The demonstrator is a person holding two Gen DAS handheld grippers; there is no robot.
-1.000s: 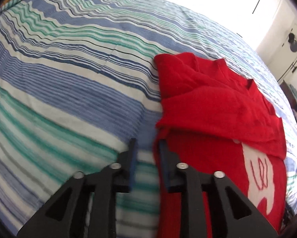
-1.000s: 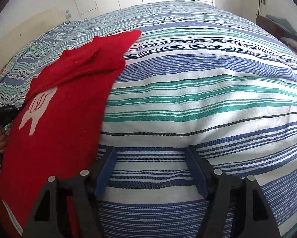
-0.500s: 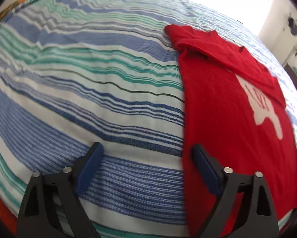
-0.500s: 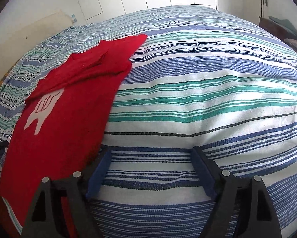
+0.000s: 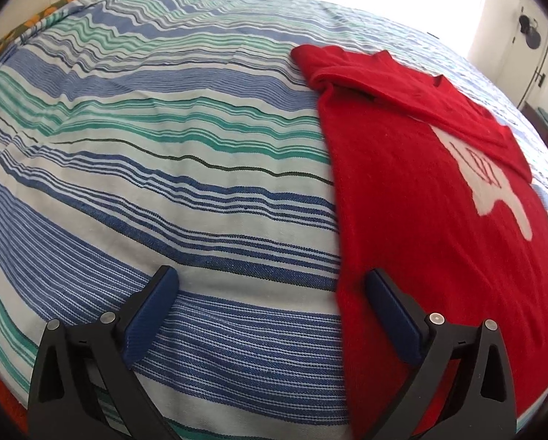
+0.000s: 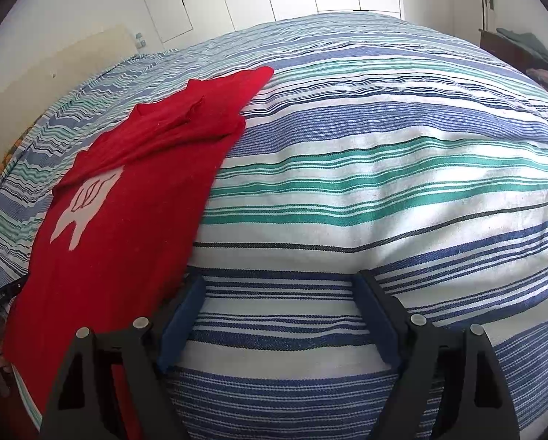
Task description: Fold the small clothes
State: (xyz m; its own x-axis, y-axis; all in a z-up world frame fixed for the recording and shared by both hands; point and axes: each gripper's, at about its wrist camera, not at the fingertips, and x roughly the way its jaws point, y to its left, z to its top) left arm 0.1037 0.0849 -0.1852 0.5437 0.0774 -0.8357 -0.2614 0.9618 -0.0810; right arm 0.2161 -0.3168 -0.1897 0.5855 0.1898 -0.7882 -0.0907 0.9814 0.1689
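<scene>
Red knit top (image 5: 431, 198), small, lying flat on the striped bedspread (image 5: 171, 168), sleeves and neck end already folded over toward the far end, white motif (image 5: 493, 190) face up. From the left wrist view it sits to the right of my left tongs (image 5: 270, 286); from the right wrist view it sits left of my right tongs (image 6: 277, 293).

Left tongs: jaws opening, almost at full spread, nothing between the pads but bedspread. Right-hand pad hovers over the garment's near long edge; I cannot tell if it touches. Right tongs: spread wide, empty, over bare stripes just beside the top's other long edge.

Risks as I judge them:
- Bedspread is soft and rumpled. If I close low, I may pinch the cover together with the knit and drag both.
- Left tongs straddle the edge, not the cloth. Closing here could catch only a thin lip of hem, which may slip out mid-fold.
- Folded sleeve section at the far end is loose; a quick lift of the near hem could shake it open.
- Two sides gripped at uneven points would give a skewed fold.
- Near edge of the bed is close; cloth pulled toward me could slide off.
</scene>
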